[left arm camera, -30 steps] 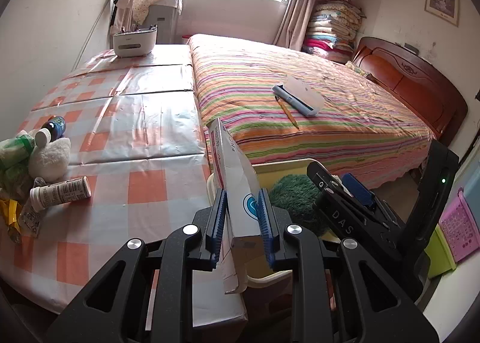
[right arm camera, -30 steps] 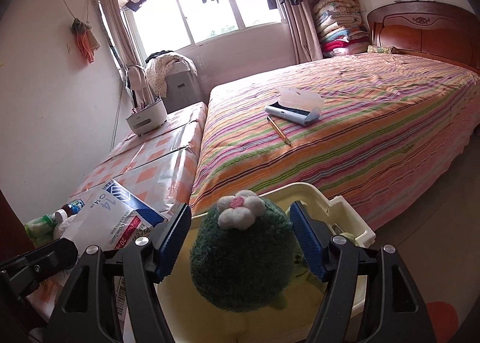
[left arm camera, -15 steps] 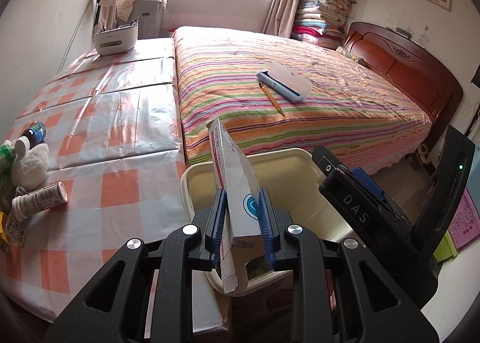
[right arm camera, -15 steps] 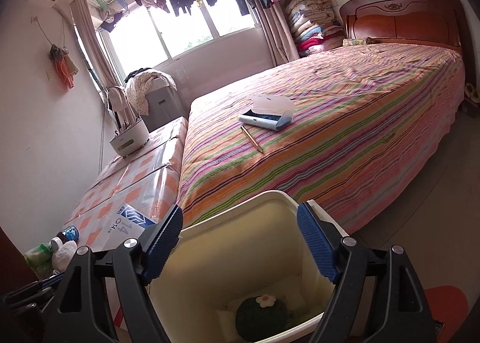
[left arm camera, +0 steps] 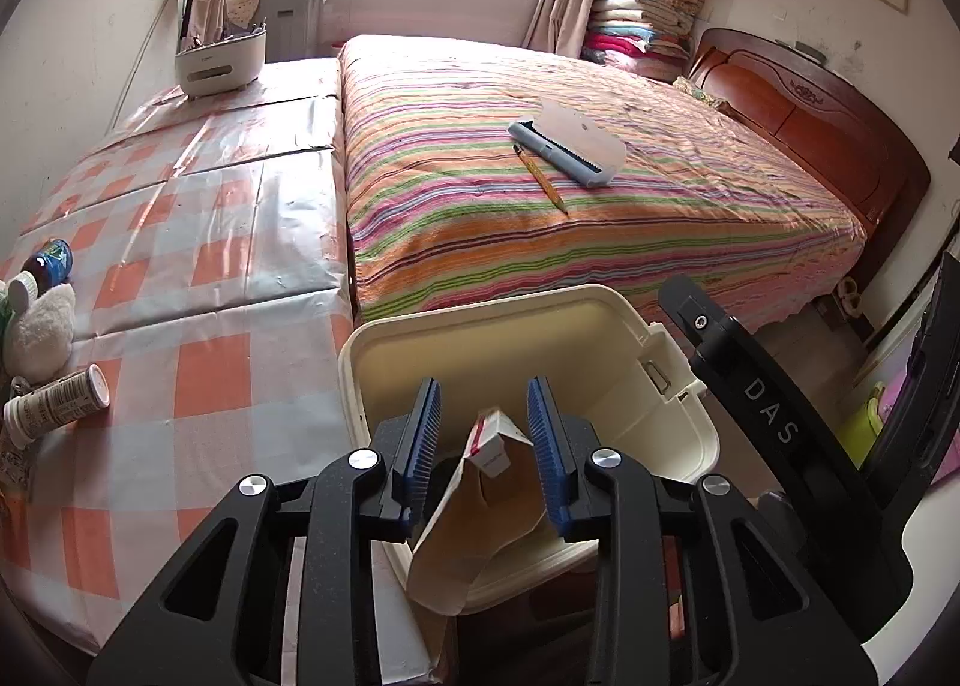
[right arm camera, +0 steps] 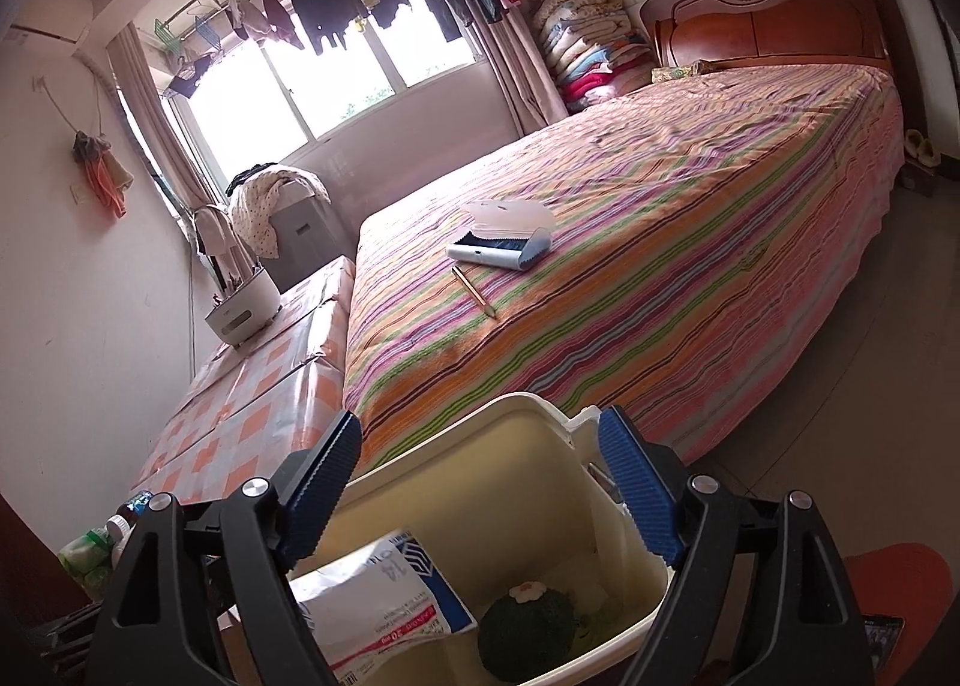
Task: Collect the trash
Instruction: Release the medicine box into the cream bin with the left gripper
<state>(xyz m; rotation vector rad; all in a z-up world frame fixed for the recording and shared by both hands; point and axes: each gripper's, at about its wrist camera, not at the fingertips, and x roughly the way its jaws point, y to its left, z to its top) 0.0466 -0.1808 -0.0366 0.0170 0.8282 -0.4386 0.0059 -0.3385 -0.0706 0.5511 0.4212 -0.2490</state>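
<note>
Left wrist: paper package (left arm camera: 480, 512) loose between spread left fingers (left arm camera: 423, 434), over cream bin (left arm camera: 600, 326); right fingers (right arm camera: 636, 488) spread.

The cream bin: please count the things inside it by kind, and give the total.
In the cream bin, right wrist view:
Flattened white cardboard box: 1
Green fuzzy ball with a small flower: 1
Total: 2

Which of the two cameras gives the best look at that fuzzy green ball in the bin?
The right wrist view. It looks down into the cream bin, where the green ball lies on the bottom beside the paper box. The left wrist view shows nothing of it; the box blocks the bottom.
</note>
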